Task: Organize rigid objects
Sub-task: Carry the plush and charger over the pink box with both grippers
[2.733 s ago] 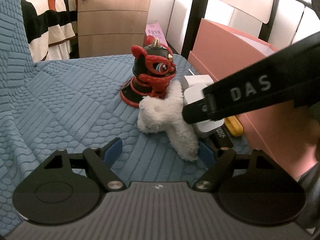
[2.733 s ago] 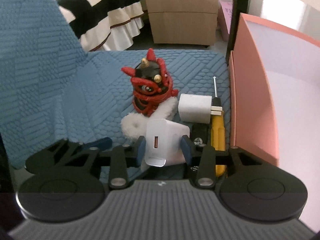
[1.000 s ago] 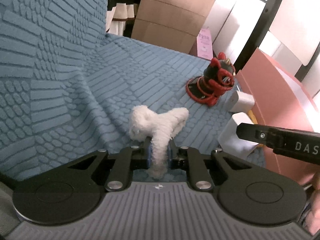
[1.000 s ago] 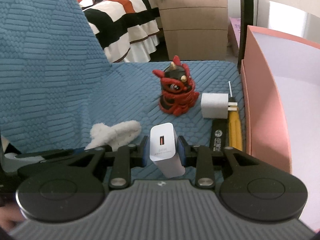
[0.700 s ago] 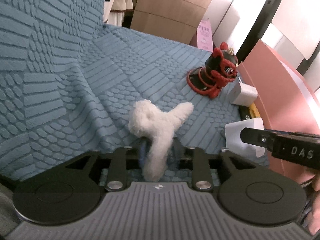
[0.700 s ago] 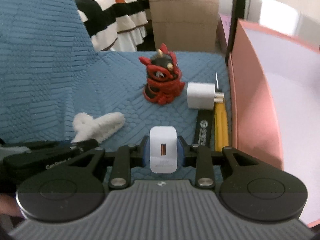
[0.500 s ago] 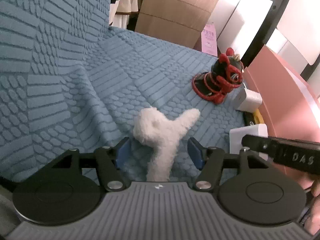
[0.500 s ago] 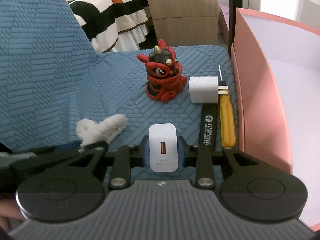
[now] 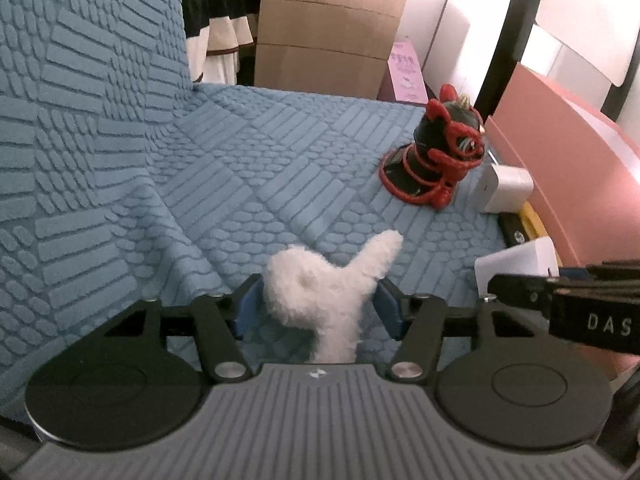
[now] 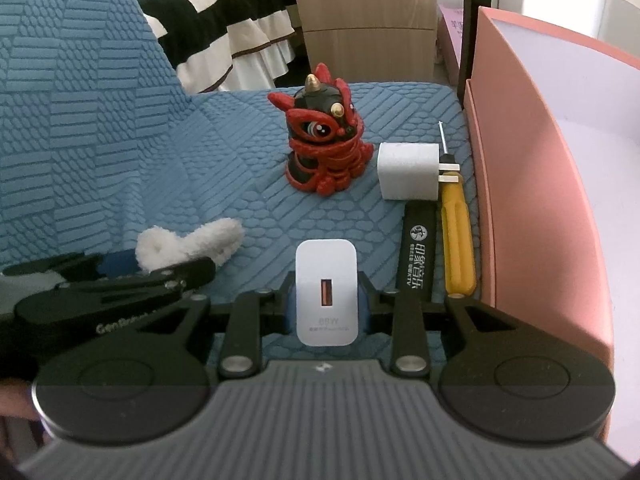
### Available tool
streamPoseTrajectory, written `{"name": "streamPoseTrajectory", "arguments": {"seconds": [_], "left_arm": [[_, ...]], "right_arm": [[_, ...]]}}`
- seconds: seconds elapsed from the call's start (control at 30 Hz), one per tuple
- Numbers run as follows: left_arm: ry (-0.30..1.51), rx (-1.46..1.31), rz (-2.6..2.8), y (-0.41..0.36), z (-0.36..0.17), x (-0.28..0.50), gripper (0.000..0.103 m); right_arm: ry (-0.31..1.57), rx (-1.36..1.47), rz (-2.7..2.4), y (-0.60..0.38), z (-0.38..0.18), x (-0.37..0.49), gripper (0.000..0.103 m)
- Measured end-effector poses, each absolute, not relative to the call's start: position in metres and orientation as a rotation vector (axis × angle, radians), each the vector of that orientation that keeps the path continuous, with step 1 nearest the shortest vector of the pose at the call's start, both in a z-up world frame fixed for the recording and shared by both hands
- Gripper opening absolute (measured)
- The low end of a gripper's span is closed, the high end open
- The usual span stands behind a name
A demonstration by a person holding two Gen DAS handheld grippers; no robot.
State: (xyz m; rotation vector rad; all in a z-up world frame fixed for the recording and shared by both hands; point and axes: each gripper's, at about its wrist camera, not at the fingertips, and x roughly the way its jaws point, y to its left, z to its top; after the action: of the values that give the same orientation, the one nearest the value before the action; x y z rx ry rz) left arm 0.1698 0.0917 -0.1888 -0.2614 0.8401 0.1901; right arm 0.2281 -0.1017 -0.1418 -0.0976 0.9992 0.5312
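My left gripper (image 9: 316, 308) straddles a white fluffy plush piece (image 9: 320, 288) lying on the blue textured cover (image 9: 280, 160). Its jaws are closing, and the blue pads stand just beside the fluff without squeezing it. My right gripper (image 10: 326, 304) is shut on a white USB charger (image 10: 326, 292), port side facing the camera, held just above the cover. Farther back stand a red-and-black lion figurine (image 10: 324, 152) and a second white charger (image 10: 408, 176). A yellow screwdriver (image 10: 458, 236) and a black tool (image 10: 418, 252) lie side by side.
An open pink box (image 10: 532, 200) stands along the right edge, right beside the screwdriver. The cover rises into a steep fold on the left. Behind are a wooden drawer cabinet (image 9: 328, 28) and striped bedding (image 10: 216, 28).
The left jaws let go of the plush piece and spread wide, then narrowed a little; the plush now rests on the cover. The right gripper kept its grip on the charger and barely moved.
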Motion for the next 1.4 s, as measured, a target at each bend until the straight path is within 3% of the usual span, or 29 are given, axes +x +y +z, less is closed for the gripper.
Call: {"name": "streamPoseTrajectory", "arguments": {"seconds": [0.2, 0.7, 1.4], "left_arm": [[0.819, -0.290, 0.204, 0.094, -0.181, 0.168, 0.056], [0.805, -0.371, 0.164, 0.086, -0.145, 0.158, 0.056], [0.729, -0.400, 0.077, 0.053, -0.028, 0.184, 0.056]], "right_arm": [[0.977, -0.118, 0.529, -0.101, -0.138, 0.225, 0.032], [0.977, -0.134, 0.553, -0.101, -0.119, 0.209, 0.032], [0.822, -0.053, 0.543, -0.150, -0.010, 0.236, 0.032]]}}
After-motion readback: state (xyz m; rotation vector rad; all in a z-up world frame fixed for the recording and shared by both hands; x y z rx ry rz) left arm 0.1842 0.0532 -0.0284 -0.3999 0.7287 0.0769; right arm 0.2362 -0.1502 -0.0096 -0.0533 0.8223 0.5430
